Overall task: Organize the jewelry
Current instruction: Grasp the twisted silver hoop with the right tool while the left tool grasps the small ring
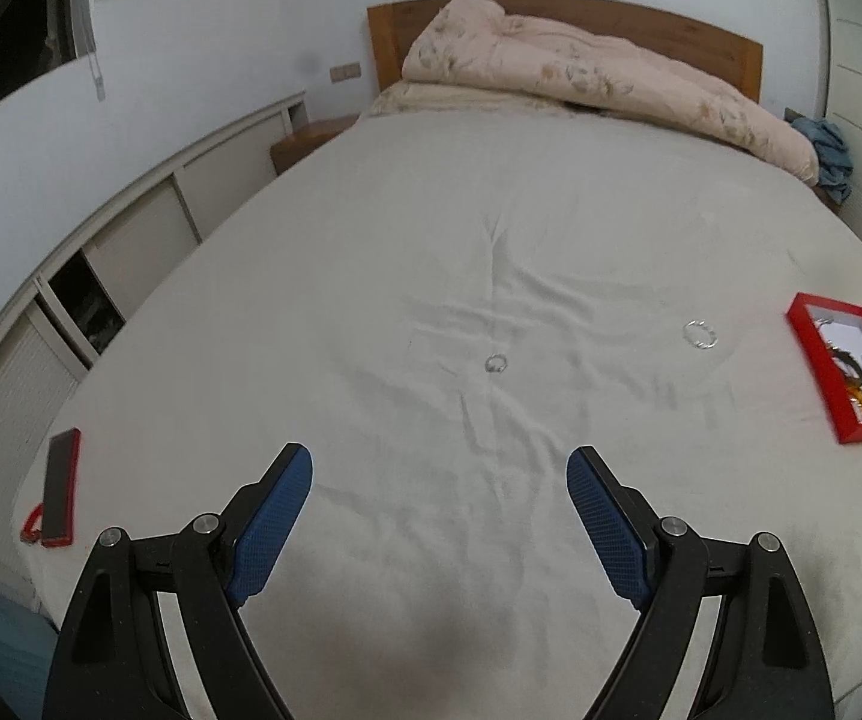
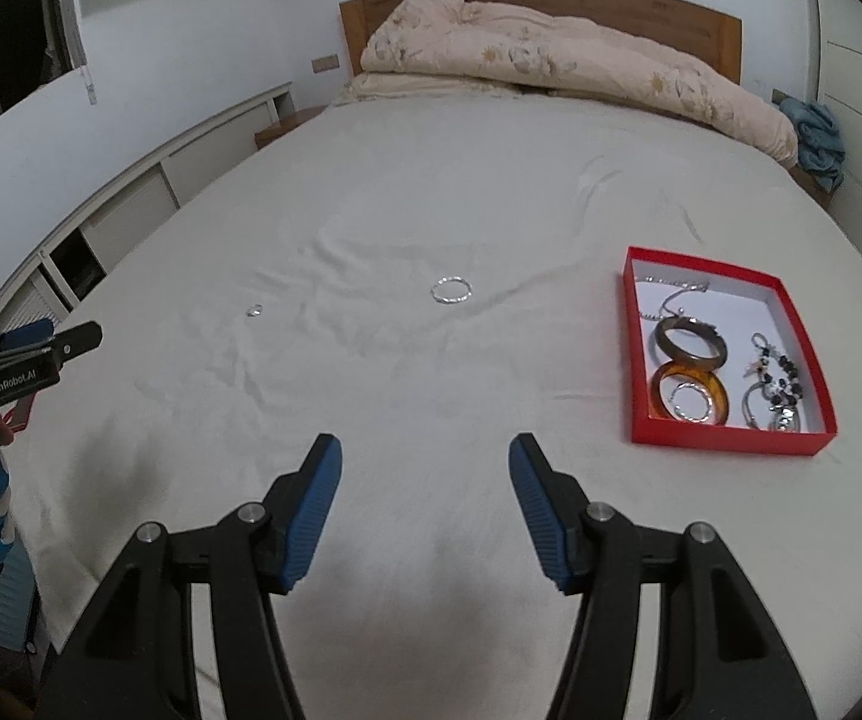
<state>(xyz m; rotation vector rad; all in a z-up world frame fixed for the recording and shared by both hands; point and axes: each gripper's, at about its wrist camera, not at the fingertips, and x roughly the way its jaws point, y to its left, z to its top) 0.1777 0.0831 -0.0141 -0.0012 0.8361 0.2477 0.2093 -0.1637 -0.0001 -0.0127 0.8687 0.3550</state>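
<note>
A small silver ring point(image 1: 496, 363) point(image 2: 254, 311) lies on the white sheet ahead of my left gripper point(image 1: 438, 468), which stands open and empty above the bed. A thin silver bangle point(image 1: 700, 335) point(image 2: 451, 290) lies further right. The red box point(image 1: 813, 387) point(image 2: 641, 354) holds several bracelets, bangles and chains. My right gripper point(image 2: 425, 459) is open with nothing between its blue pads, left of the box and short of the bangle. The left gripper's body point(image 2: 23, 360) shows at the right wrist view's left edge.
A red-cased phone point(image 1: 62, 486) lies near the bed's left front corner. A folded floral duvet point(image 1: 581, 75) rests against the wooden headboard point(image 2: 659, 9). A low white cabinet point(image 1: 101, 252) runs along the left side. Blue cloth point(image 1: 830, 159) sits at the far right.
</note>
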